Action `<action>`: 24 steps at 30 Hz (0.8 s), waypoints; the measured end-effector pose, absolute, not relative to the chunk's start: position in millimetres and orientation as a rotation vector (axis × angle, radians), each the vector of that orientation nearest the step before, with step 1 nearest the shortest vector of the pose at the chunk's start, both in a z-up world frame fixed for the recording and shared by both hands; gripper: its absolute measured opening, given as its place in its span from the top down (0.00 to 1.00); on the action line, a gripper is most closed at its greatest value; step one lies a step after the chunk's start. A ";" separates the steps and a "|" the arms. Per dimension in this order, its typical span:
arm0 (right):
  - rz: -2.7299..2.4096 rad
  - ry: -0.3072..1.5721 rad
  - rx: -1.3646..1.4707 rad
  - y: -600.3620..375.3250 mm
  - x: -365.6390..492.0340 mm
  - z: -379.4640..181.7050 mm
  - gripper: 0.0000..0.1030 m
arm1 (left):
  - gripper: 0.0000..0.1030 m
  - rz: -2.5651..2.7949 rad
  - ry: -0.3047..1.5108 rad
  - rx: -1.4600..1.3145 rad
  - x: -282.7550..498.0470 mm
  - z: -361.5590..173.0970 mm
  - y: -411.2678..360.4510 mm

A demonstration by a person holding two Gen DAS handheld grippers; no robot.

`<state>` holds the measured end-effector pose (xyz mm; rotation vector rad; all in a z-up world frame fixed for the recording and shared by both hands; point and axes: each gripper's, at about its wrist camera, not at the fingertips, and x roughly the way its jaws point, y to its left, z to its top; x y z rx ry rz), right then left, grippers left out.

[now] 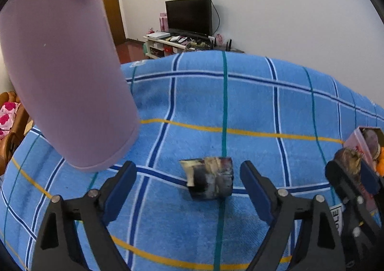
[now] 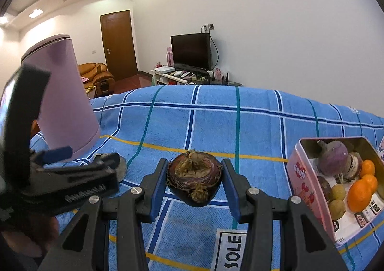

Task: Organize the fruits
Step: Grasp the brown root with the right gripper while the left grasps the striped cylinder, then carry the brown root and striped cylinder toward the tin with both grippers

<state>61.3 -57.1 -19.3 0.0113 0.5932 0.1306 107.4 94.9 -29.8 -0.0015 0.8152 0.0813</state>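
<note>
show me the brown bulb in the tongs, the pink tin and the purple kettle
brown bulb [image 2: 194, 175]: right wrist view, on its dried top.
pink tin [image 2: 303, 182]: right wrist view, on its printed side wall.
purple kettle [image 2: 64, 100]: right wrist view, mid body.

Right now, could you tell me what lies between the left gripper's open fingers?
A dark, mottled cylindrical piece lies on the blue checked cloth between the left gripper's fingers, untouched; the left wrist view shows it.

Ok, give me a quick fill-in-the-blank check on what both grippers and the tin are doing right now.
1. The right gripper is shut on the ____ bulb-shaped fruit.
2. The left gripper is ____, a dark charred-looking chunk between its fingers.
3. The pink rectangular metal tin holds two ____ citrus fruits.

Missing: brown; open; orange
</note>
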 end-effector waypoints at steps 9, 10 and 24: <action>0.131 0.607 0.021 -58.1 64.6 -20.5 0.55 | 0.33 0.039 0.857 -0.035 113.2 -46.7 96.5; 0.132 0.607 0.020 -57.9 64.9 -20.4 0.55 | 0.35 0.030 0.858 -0.045 113.2 -46.8 97.3; 0.120 0.592 0.000 -54.4 62.9 -18.7 0.55 | 0.58 -0.009 0.825 -0.087 101.9 -39.1 104.2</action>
